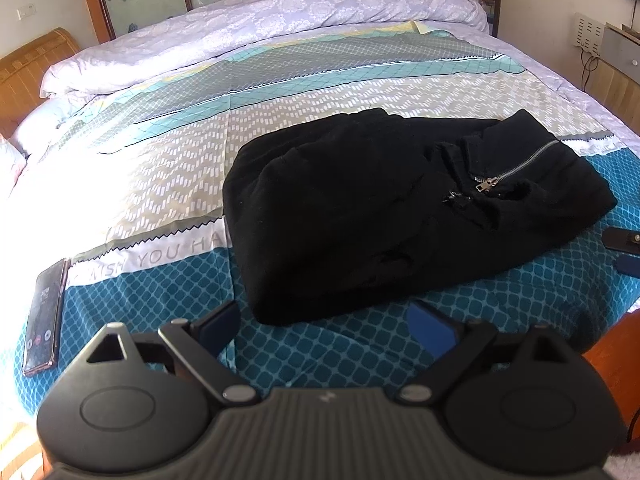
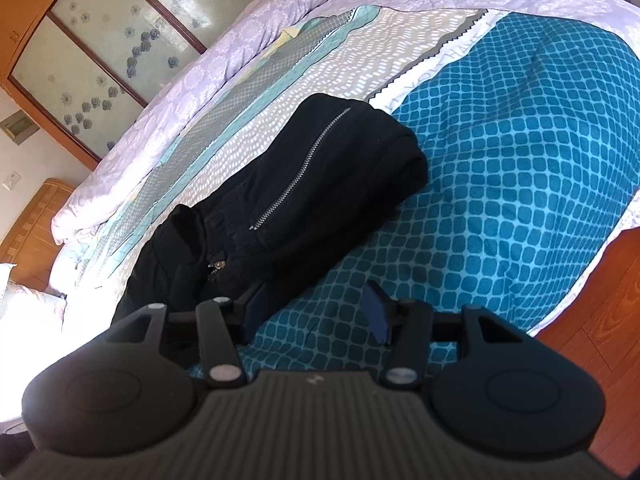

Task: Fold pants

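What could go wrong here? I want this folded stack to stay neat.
The black pants lie folded, with both claws open and apart from them. The left claw hovers by the near edge and could drag it loose. The metal zipper might snag a pad. The phone lies near the bed's edge; a sweep could knock it off.

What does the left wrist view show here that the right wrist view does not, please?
Only the left wrist view shows the phone lying on the bedspread, the left gripper, open and empty, and the zipper pull. Only the right wrist view shows the wooden floor beside the bed. Both show the folded black pants on the teal bedspread, and the right gripper, open.
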The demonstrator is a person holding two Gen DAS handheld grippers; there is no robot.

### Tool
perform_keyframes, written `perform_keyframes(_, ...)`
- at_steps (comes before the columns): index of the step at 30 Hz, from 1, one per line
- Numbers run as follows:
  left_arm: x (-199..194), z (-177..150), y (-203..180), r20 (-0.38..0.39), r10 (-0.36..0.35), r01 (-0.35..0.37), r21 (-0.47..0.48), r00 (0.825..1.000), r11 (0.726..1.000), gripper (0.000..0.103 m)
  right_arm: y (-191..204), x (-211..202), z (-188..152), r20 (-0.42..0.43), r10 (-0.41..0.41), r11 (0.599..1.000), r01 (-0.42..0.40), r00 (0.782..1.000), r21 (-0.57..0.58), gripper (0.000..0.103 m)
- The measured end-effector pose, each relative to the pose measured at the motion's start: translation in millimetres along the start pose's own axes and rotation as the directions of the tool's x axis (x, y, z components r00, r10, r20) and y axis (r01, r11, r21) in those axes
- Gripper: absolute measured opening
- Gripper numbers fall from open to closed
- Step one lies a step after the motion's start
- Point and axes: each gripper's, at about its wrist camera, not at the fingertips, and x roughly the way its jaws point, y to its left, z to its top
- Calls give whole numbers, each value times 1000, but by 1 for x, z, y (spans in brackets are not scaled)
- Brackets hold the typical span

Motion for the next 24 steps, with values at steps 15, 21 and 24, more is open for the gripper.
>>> perform_keyframes(15,-1,-1,-1,1,8,-8,4,1000,1000,94,-1,-2,1,13,-11,1000,11,1000,9,56)
perform_keyframes(21,0,-2,-1,-5,9,-9,0,1000,1000,94,-1,-3,2,12,-11,1000,11,1000,8,56)
perform_keyframes(24,0,-2,0,-7,8,-8,-4,1000,1000,94,-2,-2,2,11,-13,1000,13,1000,9,56)
